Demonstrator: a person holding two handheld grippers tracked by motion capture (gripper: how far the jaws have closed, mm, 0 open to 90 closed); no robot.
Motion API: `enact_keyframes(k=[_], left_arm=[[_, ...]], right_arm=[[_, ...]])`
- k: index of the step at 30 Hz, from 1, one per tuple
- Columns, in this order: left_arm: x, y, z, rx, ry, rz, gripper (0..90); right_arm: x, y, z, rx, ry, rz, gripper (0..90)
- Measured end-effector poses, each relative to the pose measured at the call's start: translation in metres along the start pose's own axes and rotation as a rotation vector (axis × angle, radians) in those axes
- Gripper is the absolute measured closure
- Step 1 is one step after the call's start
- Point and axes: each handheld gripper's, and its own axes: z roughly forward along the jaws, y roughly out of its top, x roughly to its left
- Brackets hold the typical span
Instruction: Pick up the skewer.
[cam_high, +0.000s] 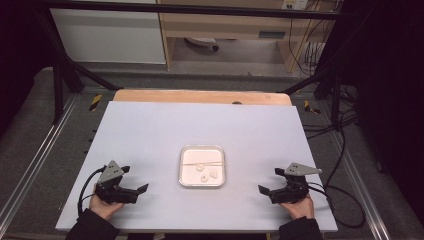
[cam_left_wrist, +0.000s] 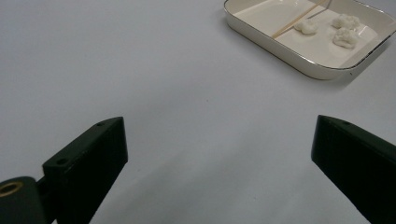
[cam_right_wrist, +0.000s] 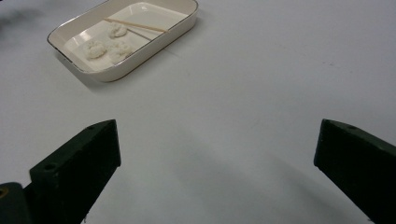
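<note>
In the middle of the pale grey worktop (cam_high: 150, 130) sits a small white tray with rounded corners and a thin shiny rim (cam_high: 181, 167). Inside it lie three little white lumps (cam_high: 205, 178) that look like soft dough, close together near the front of the tray. A thin wooden stick (cam_high: 202, 162) lies across the tray behind them, and one lump seems to touch it.

The left gripper (cam_high: 134, 192) rests low at the near left corner of the worktop, held in a hand (cam_high: 104, 207). Its jaws are spread wide and hold nothing. The right gripper (cam_high: 266, 190) rests at the near right corner in the other hand (cam_high: 299, 207), and its jaws are spread wide and bare too. Both grippers point in toward the tray and are well apart from it.

Nothing stands between either gripper and the tray; the worktop there is flat and bare. A strip of wood (cam_high: 200, 96) shows along the far edge. Black metal posts (cam_high: 57, 85) stand at the far corners, and black cables (cam_high: 340, 150) trail down the right side, off the worktop. The near edge is just behind both hands.
</note>
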Motion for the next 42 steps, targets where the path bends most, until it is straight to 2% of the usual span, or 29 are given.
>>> enact_keyframes(k=[8, 12, 19, 20, 21, 24, 25, 26, 31, 42], left_arm=[[-0.005, 0.004, 0.002, 0.004, 0.003, 0.0, 7.1], [-0.008, 0.006, 0.002, 0.007, 0.006, 0.005, 12.5], [-0.014, 0.014, 0.002, -0.003, 0.002, 0.001, 28.6], [-0.015, 0.015, 0.002, -0.007, -0.001, -0.001, 28.6], [-0.016, 0.017, 0.002, -0.008, -0.004, 0.001, 33.7], [-0.019, 0.021, 0.004, -0.005, 0.0, 0.011, 37.2], [-0.02, 0.022, 0.004, -0.005, 0.0, 0.012, 42.5], [-0.021, 0.023, 0.005, -0.007, 0.002, 0.012, 42.5], [-0.026, 0.031, 0.009, 0.004, 0.002, 0.02, 53.4], [-0.041, 0.054, 0.026, 0.018, -0.046, 0.032, 74.0]], right_arm=[[0.0, 0.0, 0.0, 0.002, -0.001, -0.004, 1.1], [0.0, 0.0, 0.0, 0.002, -0.006, -0.008, 1.1], [0.0, 0.0, 0.0, 0.001, -0.008, -0.008, 1.1], [0.0, 0.0, 0.0, 0.001, -0.008, -0.008, 1.1], [0.0, 0.0, 0.0, 0.003, -0.009, -0.006, 1.1], [0.001, 0.0, 0.0, 0.004, -0.009, -0.005, 1.1], [0.0, 0.0, 0.0, 0.006, -0.011, -0.009, 1.1], [0.0, 0.0, 0.0, 0.006, -0.011, -0.009, 1.1], [0.0, 0.0, 0.001, 0.014, -0.014, -0.015, 1.1], [0.001, -0.001, 0.002, 0.016, -0.016, -0.016, 1.1]])
